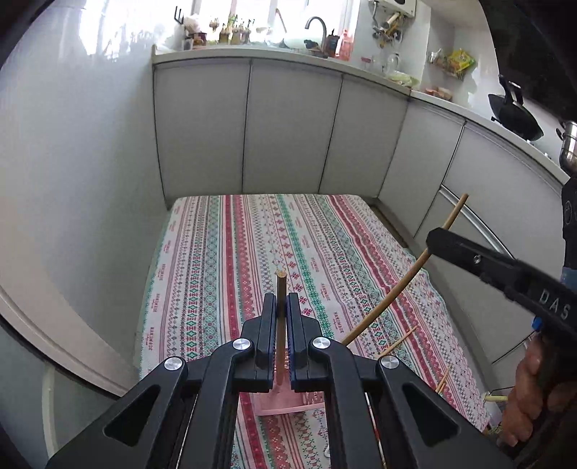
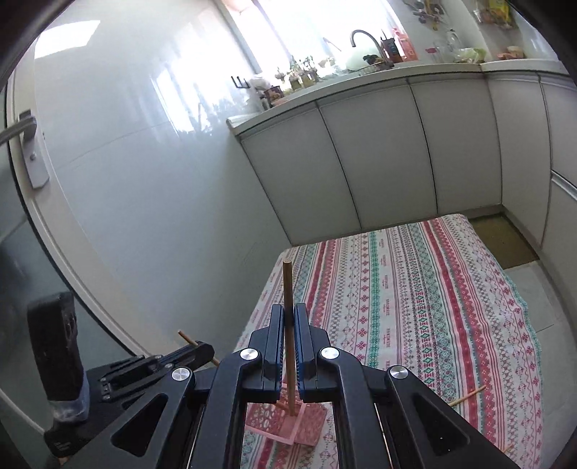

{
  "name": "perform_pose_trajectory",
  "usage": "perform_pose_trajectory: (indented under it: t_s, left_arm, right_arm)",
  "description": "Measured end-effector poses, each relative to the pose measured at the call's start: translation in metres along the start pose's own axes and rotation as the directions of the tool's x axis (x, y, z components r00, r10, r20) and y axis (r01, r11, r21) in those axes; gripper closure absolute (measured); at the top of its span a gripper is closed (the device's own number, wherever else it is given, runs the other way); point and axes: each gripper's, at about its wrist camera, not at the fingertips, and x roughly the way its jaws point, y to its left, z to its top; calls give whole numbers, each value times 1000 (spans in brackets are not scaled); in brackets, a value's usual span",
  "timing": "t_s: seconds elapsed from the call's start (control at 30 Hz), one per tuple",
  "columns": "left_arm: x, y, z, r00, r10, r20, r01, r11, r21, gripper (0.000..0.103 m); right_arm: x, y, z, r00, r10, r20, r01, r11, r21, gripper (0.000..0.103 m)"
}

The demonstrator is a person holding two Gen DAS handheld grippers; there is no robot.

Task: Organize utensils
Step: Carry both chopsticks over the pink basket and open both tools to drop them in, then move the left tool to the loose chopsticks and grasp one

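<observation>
My left gripper (image 1: 281, 306) is shut on a wooden chopstick (image 1: 281, 288) that stands upright between its pads. Its lower end points into a pink utensil holder (image 1: 285, 400) on the striped tablecloth (image 1: 252, 245). My right gripper (image 2: 288, 317) is shut on a second chopstick (image 2: 287, 285), whose lower end reaches the pink holder (image 2: 288, 422). The right gripper also shows in the left wrist view (image 1: 431, 240), holding its long chopstick (image 1: 404, 285) slanted. The left gripper shows in the right wrist view (image 2: 200, 348) with its chopstick (image 2: 184, 335).
Loose chopsticks lie on the cloth at the right (image 1: 396, 341) (image 1: 443, 380) (image 2: 468, 395). White cabinets (image 1: 288, 126) stand behind the table, a white wall (image 1: 90, 180) on the left. The counter holds a faucet (image 1: 317, 25) and a wok (image 1: 515, 115).
</observation>
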Motion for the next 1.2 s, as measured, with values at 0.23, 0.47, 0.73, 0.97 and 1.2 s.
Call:
perform_pose_trajectory:
  t_s: [0.23, 0.47, 0.73, 0.97, 1.2]
  left_arm:
    - [11, 10, 1, 1000, -15, -26, 14, 999, -33, 98]
    - [12, 17, 2, 1000, -5, -5, 5, 998, -63, 96]
    - [-1, 19, 0, 999, 35, 29, -33, 996, -86, 41]
    - [-17, 22, -11, 999, 41, -4, -41, 995, -92, 34]
    - [-30, 20, -33, 996, 31, -88, -38, 996, -79, 26]
  right_arm:
    - [36, 11, -18, 994, -33, -100, 28, 999, -47, 97]
    - [47, 4, -22, 991, 1, -133, -3, 1000, -16, 96]
    - [24, -18, -12, 993, -8, -114, 12, 999, 37, 88]
    - [-13, -51, -13, 991, -59, -120, 65, 997, 40, 86]
    - [-39, -104, -37, 971, -133, -200, 155, 983, 99, 38]
